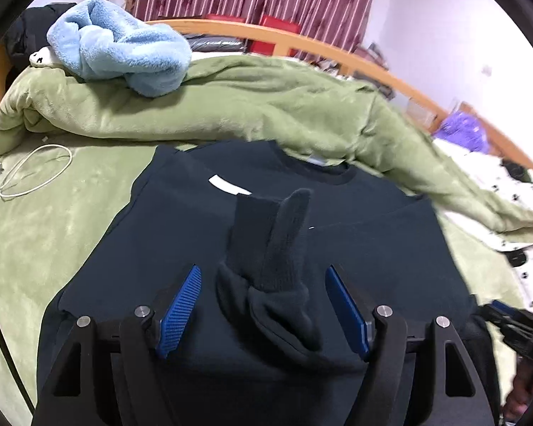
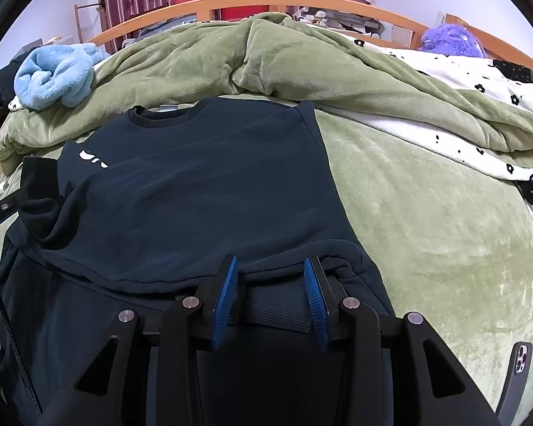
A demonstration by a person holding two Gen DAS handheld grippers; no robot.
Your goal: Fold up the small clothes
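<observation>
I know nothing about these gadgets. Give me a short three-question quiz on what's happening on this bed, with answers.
1. True or false: the left hand-held gripper is clamped on the sock.
2. What lies under the sock? A) towel B) sweatshirt C) phone
3. What does the right hand-held gripper have between its pads?

Key:
1. False. Its jaws stand wide apart, pads clear of the sock on both sides.
2. B
3. The sweatshirt's ribbed hem, near the right corner; whether the pads press on it is unclear.
</observation>
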